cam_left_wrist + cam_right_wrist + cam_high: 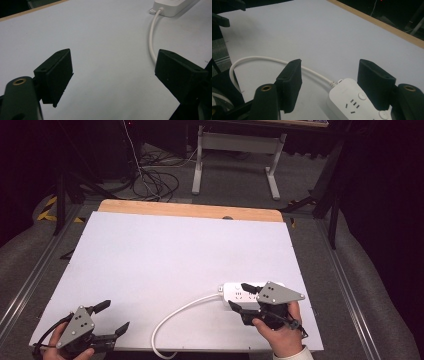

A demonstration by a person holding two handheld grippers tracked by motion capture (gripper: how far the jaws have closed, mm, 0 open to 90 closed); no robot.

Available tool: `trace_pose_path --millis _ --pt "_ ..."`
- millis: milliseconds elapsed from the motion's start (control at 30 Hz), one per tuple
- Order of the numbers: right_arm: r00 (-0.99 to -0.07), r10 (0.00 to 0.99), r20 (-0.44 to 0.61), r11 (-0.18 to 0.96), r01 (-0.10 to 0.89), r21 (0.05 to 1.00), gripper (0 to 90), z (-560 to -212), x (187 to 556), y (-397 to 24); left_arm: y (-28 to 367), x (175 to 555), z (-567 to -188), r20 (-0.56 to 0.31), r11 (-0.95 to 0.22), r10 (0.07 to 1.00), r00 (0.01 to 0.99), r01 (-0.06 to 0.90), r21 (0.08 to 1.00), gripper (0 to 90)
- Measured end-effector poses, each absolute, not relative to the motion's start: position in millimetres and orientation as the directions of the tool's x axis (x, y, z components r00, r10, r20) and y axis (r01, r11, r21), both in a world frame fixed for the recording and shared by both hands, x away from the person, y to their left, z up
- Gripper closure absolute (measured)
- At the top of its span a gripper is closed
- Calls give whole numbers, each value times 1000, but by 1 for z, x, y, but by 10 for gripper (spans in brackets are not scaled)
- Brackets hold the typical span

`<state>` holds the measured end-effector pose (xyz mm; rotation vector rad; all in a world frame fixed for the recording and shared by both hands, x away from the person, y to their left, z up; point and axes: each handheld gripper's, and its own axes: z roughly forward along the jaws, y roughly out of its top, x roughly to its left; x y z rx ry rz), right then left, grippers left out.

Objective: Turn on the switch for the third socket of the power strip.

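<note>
The left hand [65, 347] sits low at the near left corner of the white desk [165, 250], its left tool [114, 316] pointing right and away with jaws spread wide over bare surface. The right hand [280, 332] rests near the desk's front right, and the right tool [240, 296] reaches toward the far left — jaws spread on either side of the white power strip [240, 292], not closed on it. The right gripper view brings out the strip's sockets and round buttons [362, 95], lying between the jaws. The left gripper view shows the white cord [152, 37] curving from the strip's end toward the right jaw — its far loop runs off the desk's near edge in the high view.
</note>
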<state>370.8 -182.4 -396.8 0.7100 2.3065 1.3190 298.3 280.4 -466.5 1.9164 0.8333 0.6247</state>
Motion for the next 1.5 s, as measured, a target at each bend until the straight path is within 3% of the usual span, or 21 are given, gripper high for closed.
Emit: trace_pose_path --millis 100,200,367,433,667,1500 --pt "-788 612 -70 431 258 864 414 -395 375 -183 281 298 -466 83 -342 764 640 292 893 152" --pt "-790 612 -36 424 288 859 530 -388 379 -183 280 299 -467 79 -344 760 645 296 891 152" --pt "-786 617 -40 434 298 850 607 -381 387 -185 280 298 -467 77 -344 760 645 298 890 152" --pt "-778 627 -43 446 313 838 748 -378 392 -188 280 298 -467 81 -345 761 644 296 891 152" --pt "-766 641 -47 474 346 810 897 -376 407 -194 280 298 -467 78 -342 763 642 298 891 152" --pt "-653 756 -44 549 596 586 900 -403 459 -219 281 298 -467 74 -334 769 635 302 893 152"
